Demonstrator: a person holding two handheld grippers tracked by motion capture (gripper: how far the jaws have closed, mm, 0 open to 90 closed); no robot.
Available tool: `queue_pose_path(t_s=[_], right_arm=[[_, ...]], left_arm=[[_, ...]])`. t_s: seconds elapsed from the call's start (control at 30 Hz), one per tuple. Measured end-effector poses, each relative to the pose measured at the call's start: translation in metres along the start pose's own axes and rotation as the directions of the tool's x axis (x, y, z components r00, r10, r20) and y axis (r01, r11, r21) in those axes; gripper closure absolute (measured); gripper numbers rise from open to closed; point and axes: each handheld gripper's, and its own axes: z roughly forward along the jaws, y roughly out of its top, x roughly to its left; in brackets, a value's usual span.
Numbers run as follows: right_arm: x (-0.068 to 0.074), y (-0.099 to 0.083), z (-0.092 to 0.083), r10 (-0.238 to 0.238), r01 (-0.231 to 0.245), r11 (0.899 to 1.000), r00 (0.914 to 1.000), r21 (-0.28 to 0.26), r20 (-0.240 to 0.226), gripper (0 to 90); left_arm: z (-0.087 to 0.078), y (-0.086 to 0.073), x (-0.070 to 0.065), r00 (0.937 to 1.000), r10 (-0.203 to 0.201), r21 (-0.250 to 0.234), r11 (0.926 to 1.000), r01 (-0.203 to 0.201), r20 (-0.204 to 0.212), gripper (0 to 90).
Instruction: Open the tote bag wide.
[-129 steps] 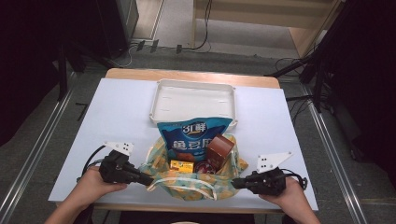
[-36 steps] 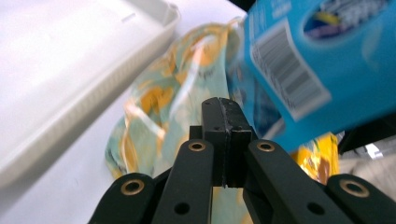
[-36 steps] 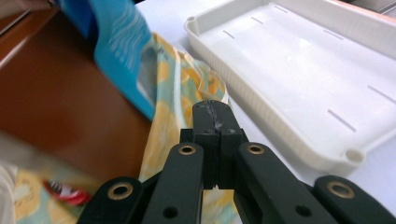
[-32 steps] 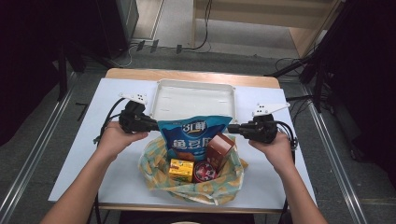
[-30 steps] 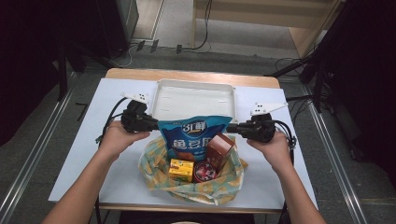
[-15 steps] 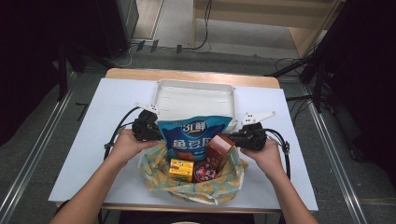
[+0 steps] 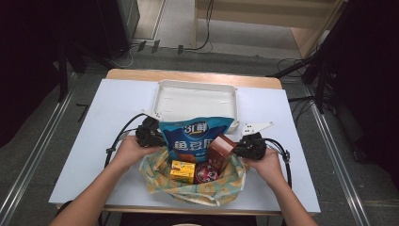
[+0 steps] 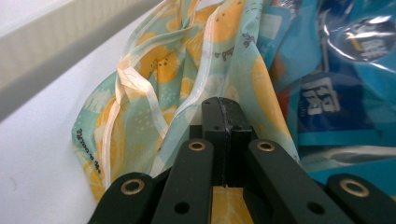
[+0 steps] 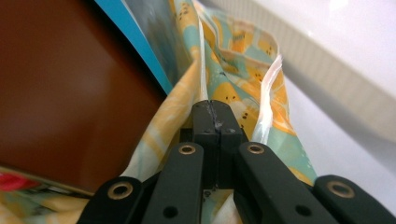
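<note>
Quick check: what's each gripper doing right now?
Left gripper: shut on the bag edge.
Right gripper: shut on the bag's other edge.

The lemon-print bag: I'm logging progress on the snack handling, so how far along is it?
Done: little. The lemon-print bag still holds the blue snack bag, brown box, yellow box and a red item; the white tray behind has nothing in it. In hand: the left gripper and right gripper are each shut on the bag's cloth edge. Left, probably: moving or emptying the bag.
</note>
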Motion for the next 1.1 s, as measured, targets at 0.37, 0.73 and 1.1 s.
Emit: queue_pose_path(t_s=[0.37, 0.73, 1.1], right_arm=[[-0.007, -0.018, 0.016, 0.011, -0.011, 1.0, 0.9997, 0.026, -0.022, 90.0], [-0.008, -0.028, 0.025, 0.005, -0.002, 0.996, 0.9995, 0.088, -0.031, 90.0], [-0.005, -0.015, -0.009, 0.014, -0.015, 1.0, 0.9991, 0.014, 0.041, 90.0]], left_arm=[[0.014, -0.012, 0.01, 0.9995, -0.032, 0.018, 0.9993, 0.032, -0.009, 90.0], [0.024, -0.02, 0.014, 0.9992, -0.025, 0.074, 0.9969, 0.027, -0.033, 90.0], [-0.003, -0.012, 0.002, 0.9987, 0.005, 0.016, 0.9999, -0.005, -0.052, 90.0]])
